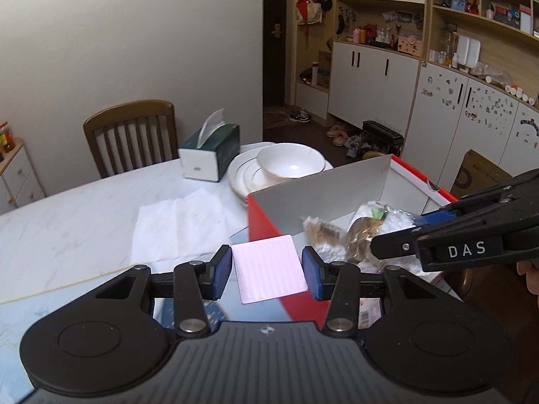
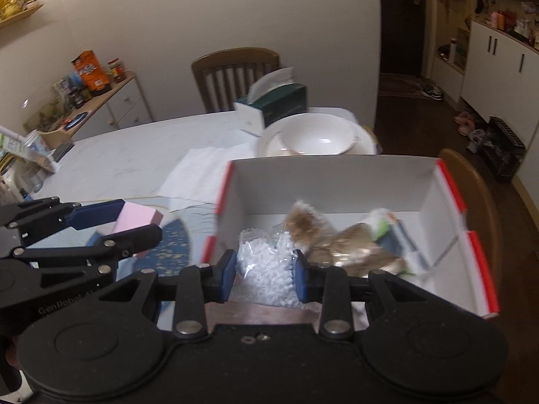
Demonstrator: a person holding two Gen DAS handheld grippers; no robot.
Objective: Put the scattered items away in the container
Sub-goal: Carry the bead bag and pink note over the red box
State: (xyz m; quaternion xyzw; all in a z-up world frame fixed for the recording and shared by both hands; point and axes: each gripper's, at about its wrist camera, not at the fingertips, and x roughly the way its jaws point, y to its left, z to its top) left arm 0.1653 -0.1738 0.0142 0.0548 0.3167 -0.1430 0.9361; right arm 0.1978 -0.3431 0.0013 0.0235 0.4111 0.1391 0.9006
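Observation:
My left gripper [image 1: 267,271] is shut on a pink block [image 1: 269,269] and holds it in the air by the near left corner of the red and white box [image 1: 266,225]. From the right wrist view the block [image 2: 136,220] sits between the left gripper's fingers [image 2: 97,213], left of the box [image 2: 224,195]. My right gripper [image 2: 264,276] is open over the box's near side, above a clear bag of white beads [image 2: 266,269]. Brown snack packets [image 2: 340,245] and a green and white packet [image 2: 387,225] lie inside the box.
A stack of white plates with a bowl [image 1: 289,161] and a green tissue box [image 1: 212,155] stand behind the box. A white paper sheet [image 1: 178,225] lies on the marble table [image 1: 67,222]. A blue patterned mat [image 2: 175,245] lies near the table's front. Wooden chairs [image 1: 131,134] stand around.

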